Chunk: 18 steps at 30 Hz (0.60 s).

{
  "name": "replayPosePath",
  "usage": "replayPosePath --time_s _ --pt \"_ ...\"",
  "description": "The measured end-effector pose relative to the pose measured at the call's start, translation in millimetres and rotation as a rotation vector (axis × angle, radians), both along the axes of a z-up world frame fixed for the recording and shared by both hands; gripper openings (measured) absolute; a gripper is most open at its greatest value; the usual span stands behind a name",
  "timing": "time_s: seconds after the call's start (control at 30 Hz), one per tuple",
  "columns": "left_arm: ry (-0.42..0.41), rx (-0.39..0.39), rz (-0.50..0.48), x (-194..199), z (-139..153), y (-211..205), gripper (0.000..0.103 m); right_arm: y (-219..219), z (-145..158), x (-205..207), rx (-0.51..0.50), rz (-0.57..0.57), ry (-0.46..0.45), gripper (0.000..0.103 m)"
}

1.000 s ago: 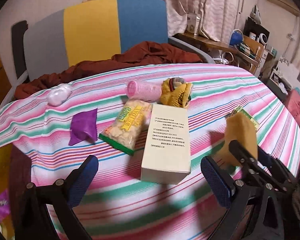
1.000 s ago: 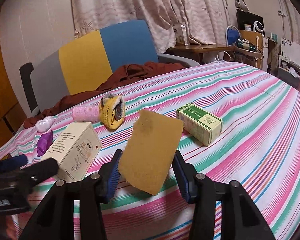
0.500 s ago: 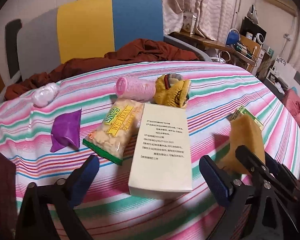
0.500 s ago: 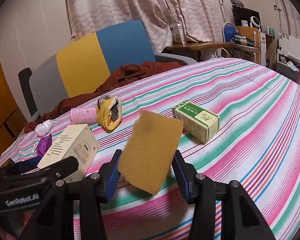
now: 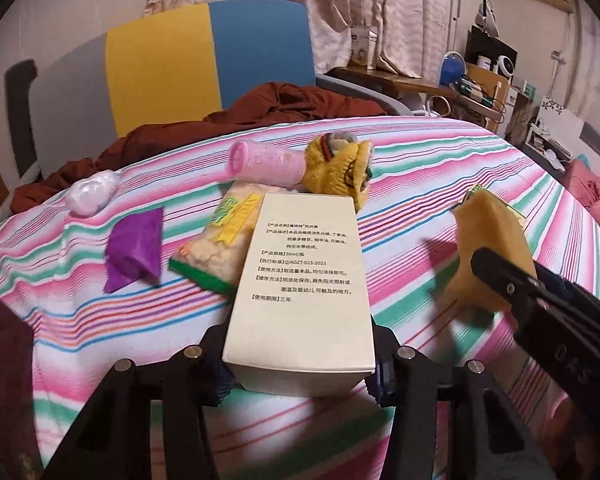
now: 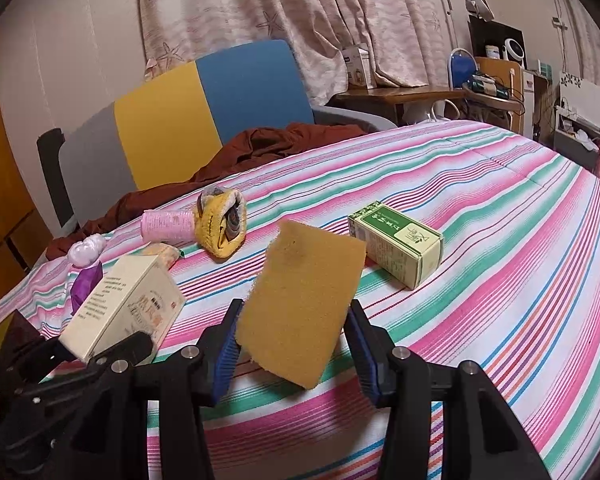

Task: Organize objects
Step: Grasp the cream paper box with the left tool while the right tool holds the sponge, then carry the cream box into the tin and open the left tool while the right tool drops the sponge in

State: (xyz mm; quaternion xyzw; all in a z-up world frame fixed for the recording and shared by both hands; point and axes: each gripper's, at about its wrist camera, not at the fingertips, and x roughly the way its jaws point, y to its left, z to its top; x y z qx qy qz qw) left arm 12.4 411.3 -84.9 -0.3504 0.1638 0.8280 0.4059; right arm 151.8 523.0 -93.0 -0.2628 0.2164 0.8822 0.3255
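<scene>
**Cream carton and yellow sponge both gripped**

Cream carton (image 5: 300, 280) clamped at its near end between the left gripper (image 5: 300, 376) pads, far end toward the yellow glove bundle (image 5: 338, 168). Right gripper (image 6: 292, 354) squeezes a yellow sponge (image 6: 300, 308), held tilted above the striped bedspread (image 6: 500, 280). Snack packet (image 5: 216, 244) lies just left of the carton, partly under it. Purple pouch (image 5: 134, 248) further left; pink roll (image 5: 266, 162) touching the glove bundle. Green box (image 6: 398, 242) sits beyond the sponge, toward the right edge.
</scene>
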Motion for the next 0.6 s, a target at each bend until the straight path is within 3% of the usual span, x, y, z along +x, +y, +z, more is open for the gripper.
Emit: replayPosePath --time_s 0.4,0.6 --pt "0.08 0.096 0.09 27 13 -60 0.05 -26 10 -12 0.124 0.077 -0.017 0.05" --pt "0.043 0.114 0.137 35 12 -90 0.05 -46 15 -23 0.212 0.158 -0.036 0.05"
